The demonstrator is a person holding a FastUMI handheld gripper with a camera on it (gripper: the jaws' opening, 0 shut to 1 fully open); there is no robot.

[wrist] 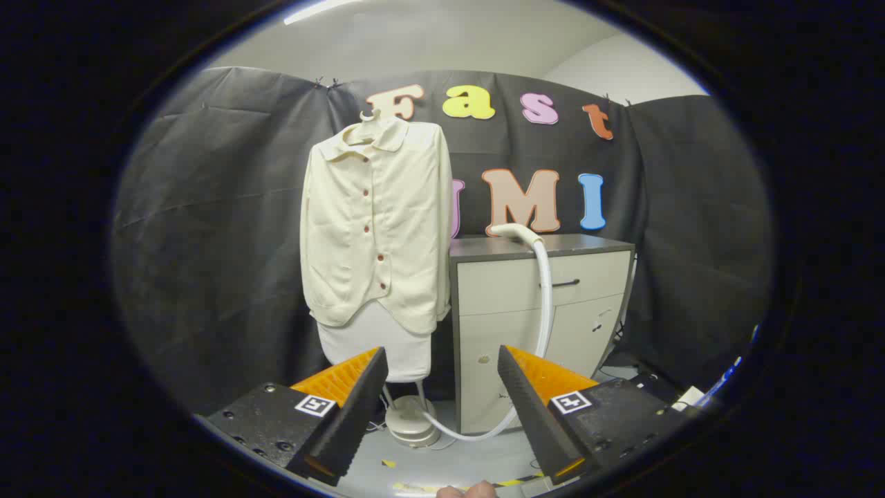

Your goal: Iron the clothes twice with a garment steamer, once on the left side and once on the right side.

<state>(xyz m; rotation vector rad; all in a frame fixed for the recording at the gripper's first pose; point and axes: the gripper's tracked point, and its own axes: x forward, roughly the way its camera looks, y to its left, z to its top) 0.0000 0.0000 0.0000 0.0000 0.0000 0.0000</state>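
Garment: a cream button-front shirt [375, 228] hangs on a hanger [370, 116] against the black cloth wall, well beyond the fingers. It is buttoned, its collar lies flat, and its sleeves hang at its sides. A white panel [377, 346] shows beneath its hem.

Steamer: a round pale base [409, 423] stands on the floor below the shirt, seen between the fingers. A white hose [544, 290] runs from the base, curves up the front of the cabinet and bends over onto the cabinet top. Whether a steamer head lies there cannot be told.

Cabinet: a pale unit [532, 325] with a grey top, a drawer handle and a lower door stands just beside the shirt, on its right.

Tool [442, 394]: fingers spread wide apart, nothing between them, touching nothing. Shirt, base and hose all lie beyond it.

A fingertip [470, 491] shows below the fingers.
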